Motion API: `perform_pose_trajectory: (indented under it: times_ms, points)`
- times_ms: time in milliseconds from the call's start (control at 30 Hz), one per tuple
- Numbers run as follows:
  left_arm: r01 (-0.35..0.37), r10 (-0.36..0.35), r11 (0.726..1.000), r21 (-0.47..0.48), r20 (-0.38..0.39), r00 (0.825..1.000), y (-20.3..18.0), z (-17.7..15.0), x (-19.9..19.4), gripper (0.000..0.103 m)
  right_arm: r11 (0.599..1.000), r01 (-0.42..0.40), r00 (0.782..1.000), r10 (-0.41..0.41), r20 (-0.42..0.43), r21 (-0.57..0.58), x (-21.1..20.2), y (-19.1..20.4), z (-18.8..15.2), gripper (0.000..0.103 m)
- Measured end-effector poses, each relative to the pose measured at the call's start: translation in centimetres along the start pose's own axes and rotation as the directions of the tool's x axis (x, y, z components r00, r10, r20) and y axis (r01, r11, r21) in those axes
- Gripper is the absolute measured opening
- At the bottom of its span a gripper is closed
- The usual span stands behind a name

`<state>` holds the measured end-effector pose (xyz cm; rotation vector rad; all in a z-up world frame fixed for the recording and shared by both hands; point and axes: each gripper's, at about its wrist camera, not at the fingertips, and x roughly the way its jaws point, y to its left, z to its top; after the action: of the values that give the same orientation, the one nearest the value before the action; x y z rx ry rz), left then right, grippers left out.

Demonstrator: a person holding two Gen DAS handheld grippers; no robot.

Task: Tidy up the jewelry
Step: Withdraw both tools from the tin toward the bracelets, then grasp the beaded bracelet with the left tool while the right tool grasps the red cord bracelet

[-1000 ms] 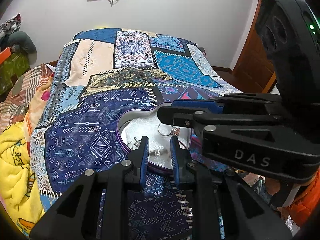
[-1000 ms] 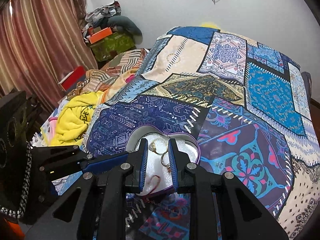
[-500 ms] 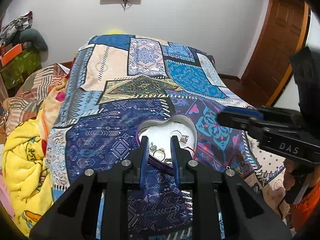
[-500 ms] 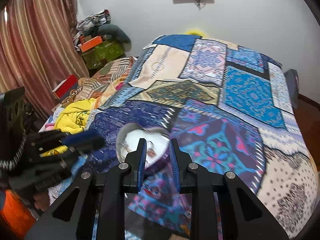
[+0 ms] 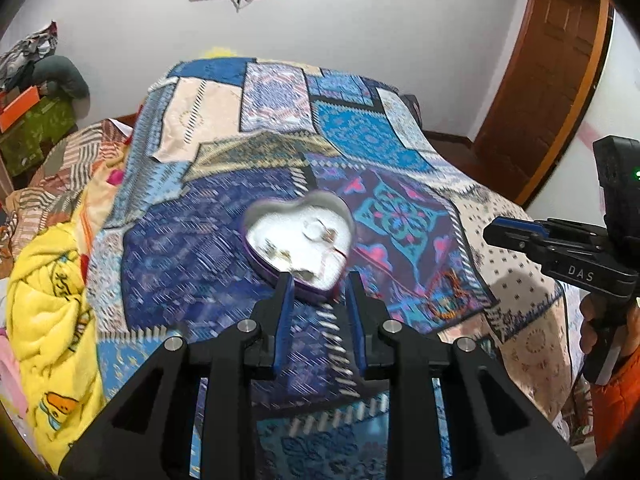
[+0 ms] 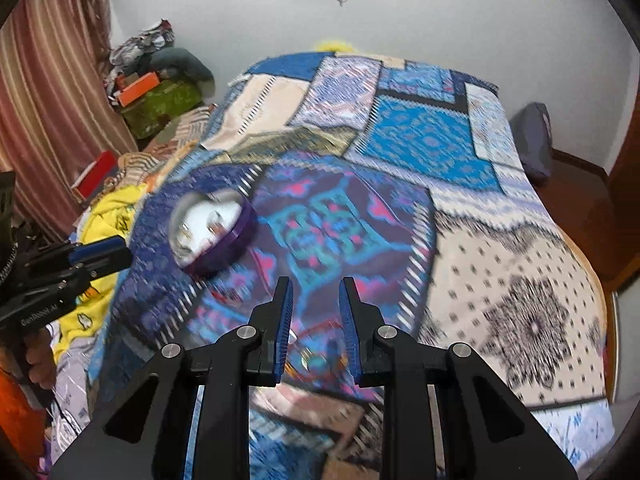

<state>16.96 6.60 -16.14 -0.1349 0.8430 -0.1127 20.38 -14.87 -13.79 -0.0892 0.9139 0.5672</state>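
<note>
A: Currently both claws are off the bed. Left claw (image 5: 318,284): jaws parted to a moderate gap, nothing between them. Right claw (image 6: 316,290): same gap, also empty.

B: Where is the task's thing?

A: Heart-shaped tin (image 5: 298,240), purple wall, pale lining. It sits on the patchwork bedspread (image 5: 360,136) just ahead of the left claw's tips; from the right claw it lies ahead and to the left (image 6: 212,232).

B: Contents?

A: Several small metallic pieces on the lining: a ring-like loop, a few studs or charms. Motion blur prevents a count. A thin red cord (image 5: 340,252) drapes over the tin's rim nearest the right claw and trails onto the cloth.

B: Anything outside the tin?

A: Yes. An orange-brown tangle of cord or chain (image 5: 450,300) on the bedspread, right of the left claw and apart from the tin. Under the right claw, between its fingers, a small shiny item (image 6: 310,356); too blurred to identify.

B: Why hold the claws like this?

A: My reading: unloaded and pulled clear, placed to give both cameras a view of the tin and the loose pieces. The tin rests flat and open on top, so items can be dropped in from above.
</note>
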Motion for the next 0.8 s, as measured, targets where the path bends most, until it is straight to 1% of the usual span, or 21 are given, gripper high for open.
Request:
perform_pose_trajectory:
  times_ms: [133, 200, 333, 433, 633, 733, 800]
  points:
    - [0.013, -0.013, 1.0, 0.0, -0.037, 0.999, -1.1, -0.9, 0.9, 0.025, 1.0, 0.004, 0.999, -0.003, -0.038, 0.024, 0.2, -1.2, -1.6, 0.022]
    - [0.019, -0.019, 1.0, -0.003, -0.058, 0.998, -1.6, -1.3, 1.6, 0.025, 0.999, 0.005, 0.998, -0.003, -0.064, 0.037, 0.6, -1.7, -2.3, 0.023]
    - [0.031, -0.031, 1.0, -0.006, -0.102, 0.994, -2.3, -2.1, 3.1, 0.025, 0.999, -0.004, 0.996, 0.008, -0.084, 0.048, 1.0, -2.0, -3.7, 0.04]
    - [0.036, -0.036, 0.999, -0.007, -0.124, 0.992, -2.6, -2.6, 4.0, 0.025, 0.998, -0.018, 0.995, 0.023, -0.095, 0.058, 1.4, -2.2, -4.2, 0.04]
    - [0.06, -0.067, 0.997, -0.044, -0.166, 0.984, -2.7, -2.8, 6.2, 0.025, 0.996, -0.058, 0.991, 0.066, -0.115, 0.07, 2.4, -2.2, -4.2, 0.041]
    - [0.061, -0.072, 0.996, -0.067, -0.181, 0.981, -2.5, -2.6, 7.3, 0.025, 0.995, -0.086, 0.987, 0.093, -0.132, 0.058, 2.8, -1.7, -4.4, 0.041]
    - [0.05, -0.063, 0.996, -0.074, -0.18, 0.982, -2.4, -2.4, 7.9, 0.025, 0.994, -0.096, 0.985, 0.101, -0.142, 0.048, 3.1, -1.5, -4.5, 0.041]
